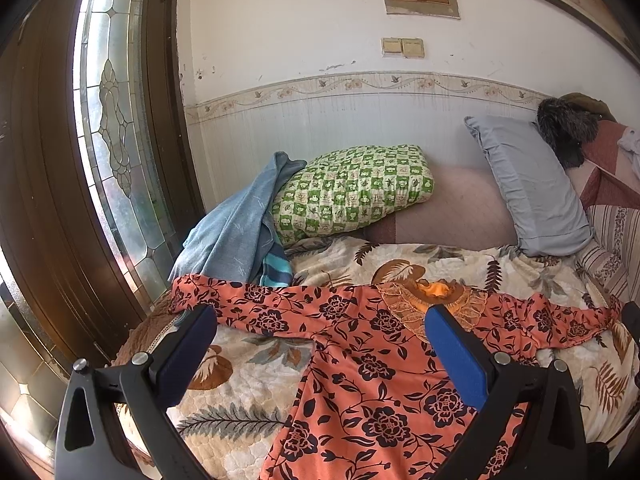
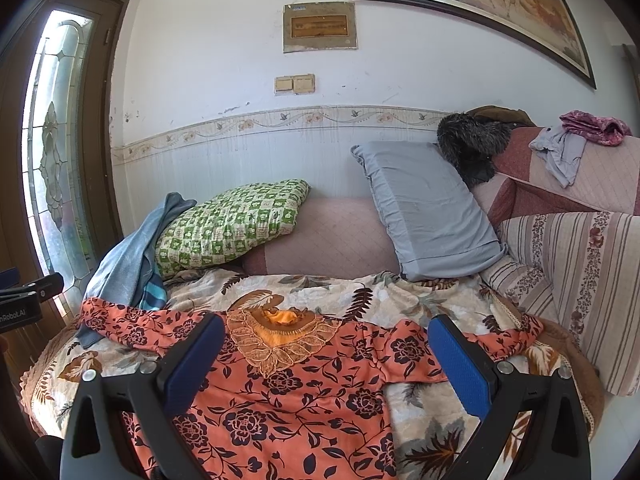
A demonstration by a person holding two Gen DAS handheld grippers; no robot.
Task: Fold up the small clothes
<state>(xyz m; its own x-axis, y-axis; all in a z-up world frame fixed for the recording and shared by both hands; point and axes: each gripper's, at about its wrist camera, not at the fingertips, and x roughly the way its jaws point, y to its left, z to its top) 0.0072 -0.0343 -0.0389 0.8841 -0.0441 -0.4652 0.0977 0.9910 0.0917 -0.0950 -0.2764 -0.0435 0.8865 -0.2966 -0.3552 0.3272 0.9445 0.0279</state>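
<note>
Across the lower half of both frames, the orange floral blouse (image 1: pixel 360 360) lies flat and face-up on the leaf-print bedspread (image 1: pixel 240 392), both sleeves spread sideways, lace collar (image 2: pixel 276 344) toward the pillows. No fold is visible; judged progress: spreading complete, all folding outstanding. Left gripper (image 1: pixel 320 352) and right gripper (image 2: pixel 326 356) hover above the garment, jaws released and holding nothing

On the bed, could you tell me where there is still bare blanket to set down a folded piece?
Bare leaf-print blanket shows below the orange floral garment's left sleeve, and again under its right sleeve. A narrower strip lies between the collar and the pillows. The head is crowded: blue towel, green checked pillow, grey pillow.
</note>
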